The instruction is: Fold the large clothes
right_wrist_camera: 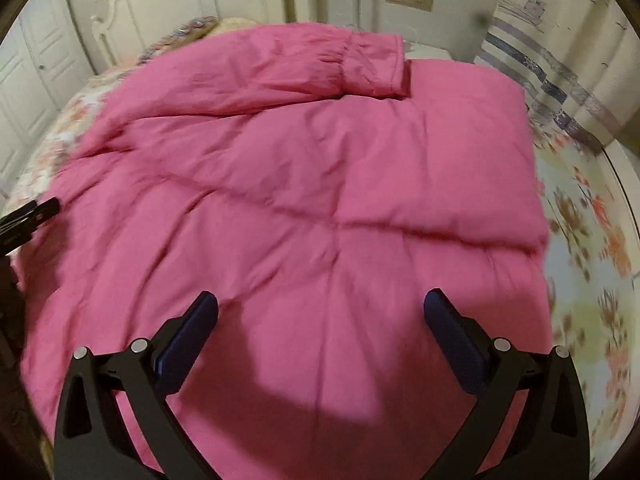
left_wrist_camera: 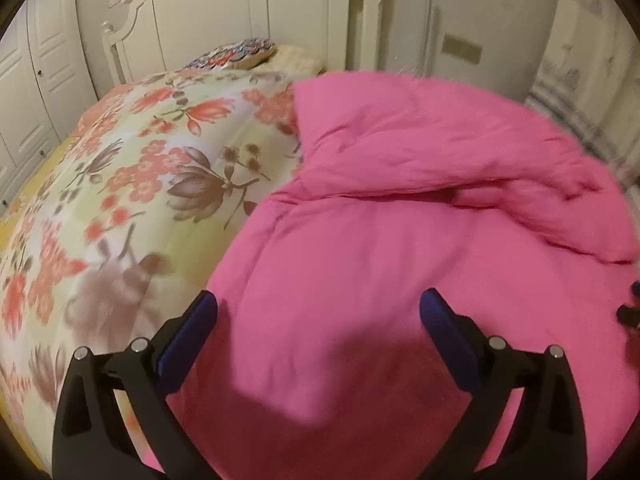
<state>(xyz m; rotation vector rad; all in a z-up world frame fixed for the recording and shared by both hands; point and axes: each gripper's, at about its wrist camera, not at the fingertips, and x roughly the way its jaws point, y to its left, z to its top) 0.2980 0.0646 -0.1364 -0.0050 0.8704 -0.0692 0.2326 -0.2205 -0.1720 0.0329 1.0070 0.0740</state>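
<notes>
The left gripper (left_wrist_camera: 318, 300) hangs above the near part of the pink padded jacket (left_wrist_camera: 400, 208), its two blue-padded fingers (left_wrist_camera: 444, 320) spread wide with nothing between them; it throws a dark shadow on the cloth just below; the right gripper (right_wrist_camera: 320, 300) is posed the same way, fingers wide apart and empty, tilted down over the jacket's (right_wrist_camera: 304, 184) middle, with its own shadow beneath. The jacket lies spread on the floral bedspread (left_wrist_camera: 132, 176), covering the right side of the bed in the left wrist view; one sleeve (right_wrist_camera: 360, 68) is laid across the far part of the body, its gathered cuff lying on the pink cloth. In the right wrist view the left gripper's black tip (right_wrist_camera: 28, 220) pokes in at the left edge, by the jacket's border; whether it touches the cloth cannot be told. Both pictures are smeared by blur; the jacket's near hem is hidden behind the gripper frames. A patterned pillow (left_wrist_camera: 236, 54) lies by the cream headboard (left_wrist_camera: 240, 4).
</notes>
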